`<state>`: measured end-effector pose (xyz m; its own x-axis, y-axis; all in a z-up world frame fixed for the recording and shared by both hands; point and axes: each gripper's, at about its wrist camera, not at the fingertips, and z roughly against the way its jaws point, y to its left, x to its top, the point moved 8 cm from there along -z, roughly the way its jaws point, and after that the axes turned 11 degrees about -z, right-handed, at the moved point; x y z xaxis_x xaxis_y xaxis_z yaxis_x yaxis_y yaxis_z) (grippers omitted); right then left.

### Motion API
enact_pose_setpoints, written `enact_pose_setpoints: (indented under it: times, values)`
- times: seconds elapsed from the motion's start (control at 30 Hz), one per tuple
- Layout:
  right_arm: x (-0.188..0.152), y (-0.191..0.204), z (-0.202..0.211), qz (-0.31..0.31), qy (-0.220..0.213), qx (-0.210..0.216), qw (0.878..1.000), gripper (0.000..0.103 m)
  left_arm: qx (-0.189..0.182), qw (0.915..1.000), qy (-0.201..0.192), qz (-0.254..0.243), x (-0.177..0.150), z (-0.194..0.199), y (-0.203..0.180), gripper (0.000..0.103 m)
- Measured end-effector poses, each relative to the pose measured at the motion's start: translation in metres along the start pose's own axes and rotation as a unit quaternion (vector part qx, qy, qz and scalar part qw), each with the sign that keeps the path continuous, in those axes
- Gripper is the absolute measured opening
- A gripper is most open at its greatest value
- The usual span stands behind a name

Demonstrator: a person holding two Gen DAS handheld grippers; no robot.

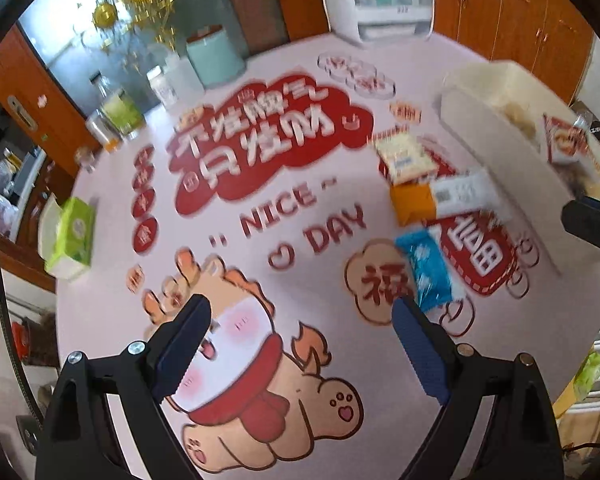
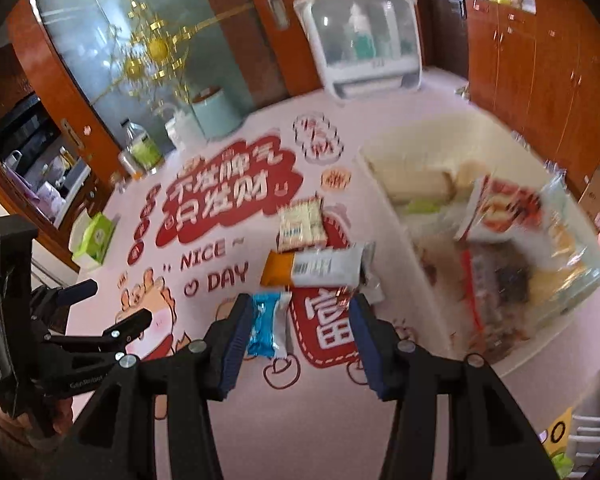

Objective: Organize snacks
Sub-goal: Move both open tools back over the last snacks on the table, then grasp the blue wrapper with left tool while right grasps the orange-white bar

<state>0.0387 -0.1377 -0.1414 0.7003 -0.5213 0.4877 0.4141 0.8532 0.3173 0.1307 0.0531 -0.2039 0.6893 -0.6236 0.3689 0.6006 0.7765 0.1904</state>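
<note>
Looks like the pickup step: right gripper (image 2: pixel 296 344) jaws spread, empty, around the shiny blue plastic snack packet (image 2: pixel 267 326), just left of the cream plastic bin (image 2: pixel 370 152). Next they'd need to pinch it. Left gripper (image 1: pixel 300 344) spread too.

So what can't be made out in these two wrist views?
- Contents of the cream storage bin: motion-blurred in the right wrist view, cut off by the fisheye edge in the left.
- Print on the blue snack packet: blurred in both views.
- Right hand-held gripper: left wrist view shows only one finger at the right edge.
</note>
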Motion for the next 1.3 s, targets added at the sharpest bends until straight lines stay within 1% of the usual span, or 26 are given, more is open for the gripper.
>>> enact_pose_setpoints:
  times: [0.07,0.17,0.37,0.43,0.57,0.7,0.77,0.87,0.93,0.97,1.0,1.03,1.07,1.1,1.17,1.3]
  values:
    - [-0.007,-0.002,-0.018,-0.004,0.019,-0.005,1.000,0.050,-0.023,0.9996,0.017,0.007,-0.007,-0.015,-0.007,0.091]
    - [-0.016,-0.004,-0.035,-0.006,0.032,-0.008,0.999,0.050,-0.044,0.9985,0.031,0.011,-0.010,-0.032,-0.017,0.091]
    - [-0.029,-0.016,-0.066,-0.017,0.056,-0.019,0.998,0.050,-0.068,0.9965,0.043,0.024,0.009,-0.063,-0.037,0.091]
    - [-0.027,-0.019,-0.069,-0.024,0.055,-0.019,0.998,0.050,-0.079,0.9951,0.051,0.029,0.016,-0.073,-0.046,0.091]
    - [-0.017,-0.023,-0.067,-0.018,0.034,-0.032,0.999,0.050,-0.109,0.9906,0.069,0.047,0.026,-0.091,-0.062,0.091]
    - [-0.005,-0.024,-0.066,0.002,0.014,-0.047,0.999,0.050,-0.119,0.9877,0.081,0.062,0.032,-0.102,-0.070,0.091]
    - [0.000,-0.024,-0.067,0.010,0.008,-0.050,0.999,0.050,-0.132,0.9846,0.087,0.075,0.034,-0.106,-0.074,0.091]
    - [0.006,-0.024,-0.070,0.020,0.006,-0.053,0.998,0.050,-0.139,0.9824,0.095,0.081,0.038,-0.111,-0.081,0.088]
    - [0.010,-0.025,-0.071,0.023,0.004,-0.052,0.998,0.050,-0.137,0.9821,0.102,0.079,0.039,-0.116,-0.087,0.081]
    - [0.013,-0.024,-0.071,0.025,0.003,-0.052,0.998,0.050,-0.128,0.9840,0.099,0.075,0.041,-0.116,-0.089,0.079]
    - [0.014,-0.024,-0.072,0.029,0.002,-0.052,0.998,0.050,-0.119,0.9859,0.095,0.070,0.045,-0.117,-0.091,0.070]
    - [0.016,-0.023,-0.072,0.032,0.001,-0.051,0.998,0.050,-0.108,0.9882,0.090,0.060,0.047,-0.116,-0.093,0.054]
    - [0.017,-0.022,-0.072,0.037,0.000,-0.051,0.998,0.050,-0.099,0.9900,0.086,0.050,0.049,-0.114,-0.096,0.046]
    - [0.019,-0.021,-0.073,0.041,0.000,-0.050,0.998,0.050,-0.096,0.9911,0.081,0.043,0.051,-0.113,-0.096,0.032]
    - [0.021,-0.017,-0.077,0.053,0.003,-0.048,0.997,0.050,-0.104,0.9900,0.081,0.050,0.051,-0.113,-0.095,0.031]
    - [0.022,-0.008,-0.085,0.078,0.013,-0.041,0.996,0.050,-0.102,0.9884,0.088,0.069,0.041,-0.113,-0.078,0.029]
